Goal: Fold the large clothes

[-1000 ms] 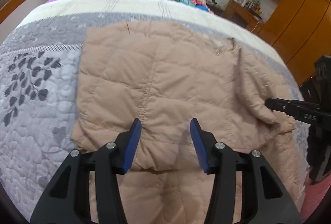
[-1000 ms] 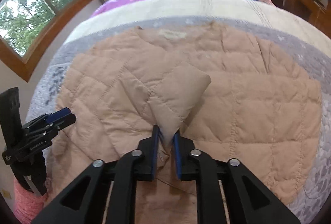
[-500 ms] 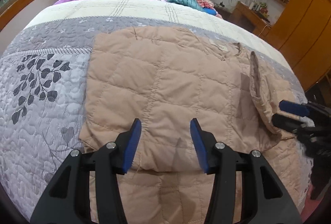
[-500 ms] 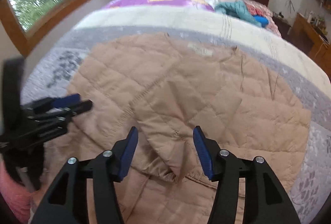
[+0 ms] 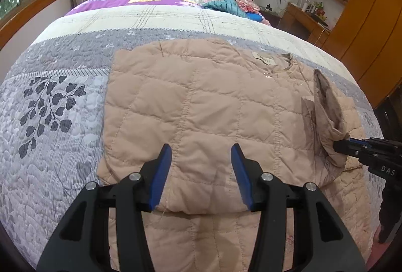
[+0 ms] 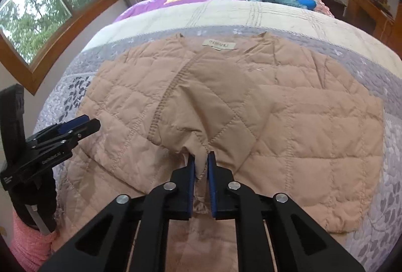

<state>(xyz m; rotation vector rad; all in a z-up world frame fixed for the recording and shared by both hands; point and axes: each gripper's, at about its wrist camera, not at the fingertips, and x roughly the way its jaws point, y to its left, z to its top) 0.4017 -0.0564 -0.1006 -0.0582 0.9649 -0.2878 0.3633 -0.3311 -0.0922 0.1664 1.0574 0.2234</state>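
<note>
The right gripper [image 6: 201, 166], which let go of the sleeve end [image 6: 198, 159] and spread wide half a second ago, has just closed again and now pinches that cuff of the beige quilted jacket [image 5: 201, 108], lifting it slightly off the body.

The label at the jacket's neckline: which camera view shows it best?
The right wrist view: the label faces the camera near the middle, with faint lettering. In the left wrist view the label appears smaller and slanted on the jacket, its text unreadable.
</note>
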